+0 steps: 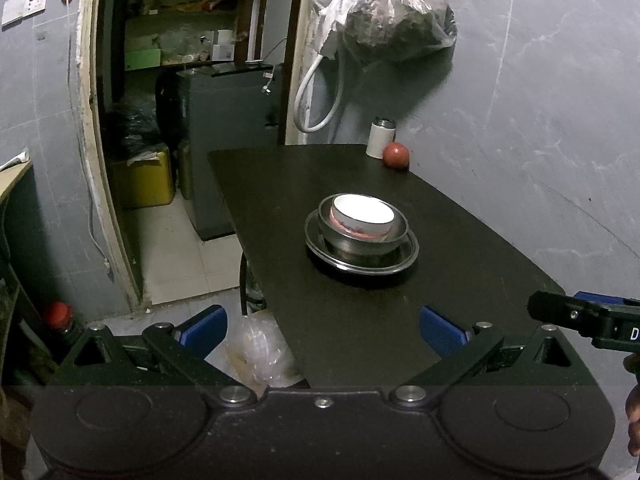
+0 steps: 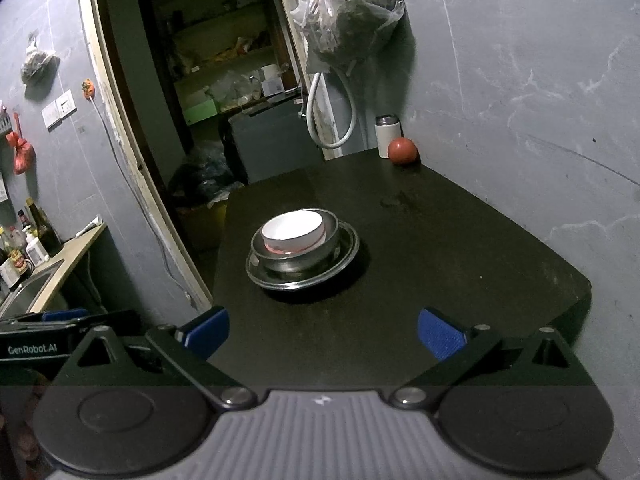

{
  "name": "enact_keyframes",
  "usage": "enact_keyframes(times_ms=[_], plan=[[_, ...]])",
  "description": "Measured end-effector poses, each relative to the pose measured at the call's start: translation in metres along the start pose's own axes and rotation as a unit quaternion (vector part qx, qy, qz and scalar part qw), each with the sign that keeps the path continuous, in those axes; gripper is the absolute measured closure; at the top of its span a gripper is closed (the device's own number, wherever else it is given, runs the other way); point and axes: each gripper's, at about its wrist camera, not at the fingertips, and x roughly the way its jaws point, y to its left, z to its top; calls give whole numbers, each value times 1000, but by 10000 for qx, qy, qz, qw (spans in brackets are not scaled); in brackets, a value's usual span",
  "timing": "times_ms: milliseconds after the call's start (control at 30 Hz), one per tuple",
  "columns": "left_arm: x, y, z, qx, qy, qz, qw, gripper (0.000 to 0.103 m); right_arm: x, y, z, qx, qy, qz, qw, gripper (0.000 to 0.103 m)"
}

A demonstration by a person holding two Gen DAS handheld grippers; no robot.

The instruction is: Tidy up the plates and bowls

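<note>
Both the left gripper and right gripper hang spread and empty at the table's near edge, the nested stack ahead mid-table, neither clearly nearer.

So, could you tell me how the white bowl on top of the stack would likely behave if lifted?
The white bowl looks like ceramic: probably stiff, breakable, fairly heavy for its size. Its glossy rim may be slippery. It sits loosely inside the steel bowl, so it should lift free.

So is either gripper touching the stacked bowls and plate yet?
Apart. Both wrist views show bare table between the open left gripper, the open right gripper and the stack.
</note>
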Motion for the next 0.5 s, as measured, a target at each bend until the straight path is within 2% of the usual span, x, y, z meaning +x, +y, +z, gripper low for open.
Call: enact_keyframes(times_ms=[500], plan=[[3, 5, -10, 108, 148, -45, 9998, 1, -2, 10, -12, -109, 99, -48, 9999, 0]])
